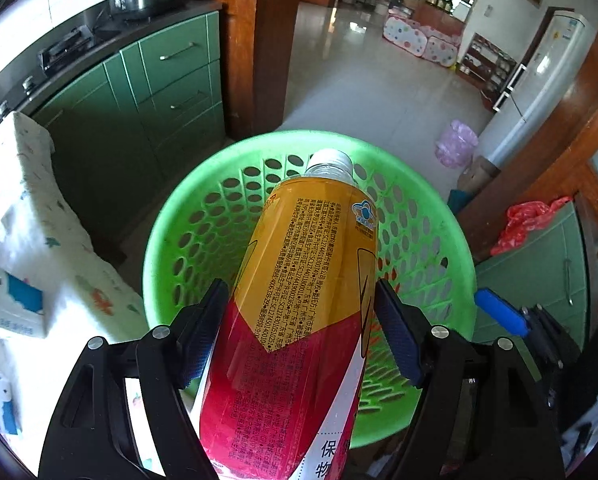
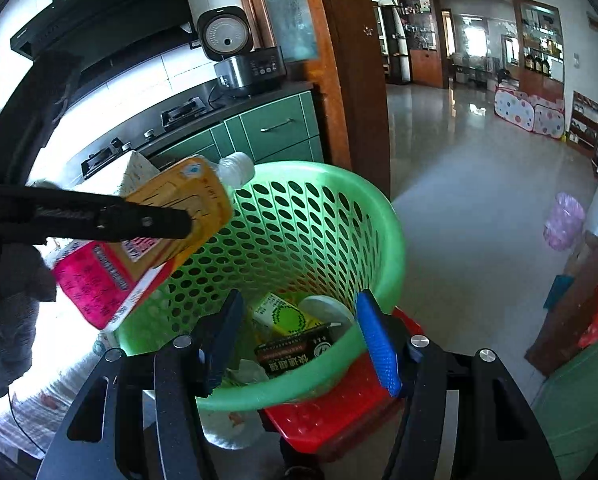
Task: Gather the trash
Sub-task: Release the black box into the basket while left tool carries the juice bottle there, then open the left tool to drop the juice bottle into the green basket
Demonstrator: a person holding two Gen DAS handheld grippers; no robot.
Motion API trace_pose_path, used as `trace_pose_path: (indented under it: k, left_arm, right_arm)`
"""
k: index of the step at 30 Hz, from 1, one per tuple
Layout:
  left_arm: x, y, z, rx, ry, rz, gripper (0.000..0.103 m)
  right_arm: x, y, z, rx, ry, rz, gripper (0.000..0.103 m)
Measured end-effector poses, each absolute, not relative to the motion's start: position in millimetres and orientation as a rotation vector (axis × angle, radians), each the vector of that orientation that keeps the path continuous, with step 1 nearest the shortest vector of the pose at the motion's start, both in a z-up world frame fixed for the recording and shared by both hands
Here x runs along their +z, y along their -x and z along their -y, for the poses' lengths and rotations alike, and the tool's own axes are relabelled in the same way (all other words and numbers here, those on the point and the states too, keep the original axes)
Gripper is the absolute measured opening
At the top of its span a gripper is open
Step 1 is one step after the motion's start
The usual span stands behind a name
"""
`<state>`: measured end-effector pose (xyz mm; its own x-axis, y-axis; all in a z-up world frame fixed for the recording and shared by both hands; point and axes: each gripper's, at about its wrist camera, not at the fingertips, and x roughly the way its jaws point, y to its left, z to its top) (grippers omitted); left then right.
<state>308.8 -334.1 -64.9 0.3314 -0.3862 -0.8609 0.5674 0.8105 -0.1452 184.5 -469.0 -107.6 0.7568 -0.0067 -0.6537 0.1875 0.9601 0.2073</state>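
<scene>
Your left gripper (image 1: 299, 344) clamps the yellow-and-red labelled plastic bottle (image 1: 299, 280) above the perforated green plastic basket (image 2: 379, 216), already holding cartons, whose rim your right gripper's (image 2: 299, 340) open fingers straddle; release next.

Both wrist views look forward and down, close over the green basket (image 1: 171, 216) (image 2: 379, 216). The right view sits further right, catching the bottle (image 1: 299, 280) (image 2: 147, 240) side-on.

Home kitchen: green cabinets (image 1: 171, 80), gas stove (image 2: 181, 112).
</scene>
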Motion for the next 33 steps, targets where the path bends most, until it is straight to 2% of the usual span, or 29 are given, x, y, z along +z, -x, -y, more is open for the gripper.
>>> trace_pose_path:
  k: [15, 33]
  left_arm:
    - [-55.4, -292.8, 311.4, -0.629, -0.135, -1.004, 0.076]
    - [-8.6, -249.4, 143.2, -0.391, -0.028, -0.909, 0.076]
  right_arm:
    - [-101.3, -178.9, 463.2, -0.102, -0.279, -0.703, 0.057]
    - [-66.5, -190.4, 389.1, 0.033, -0.221, -0.695, 0.059]
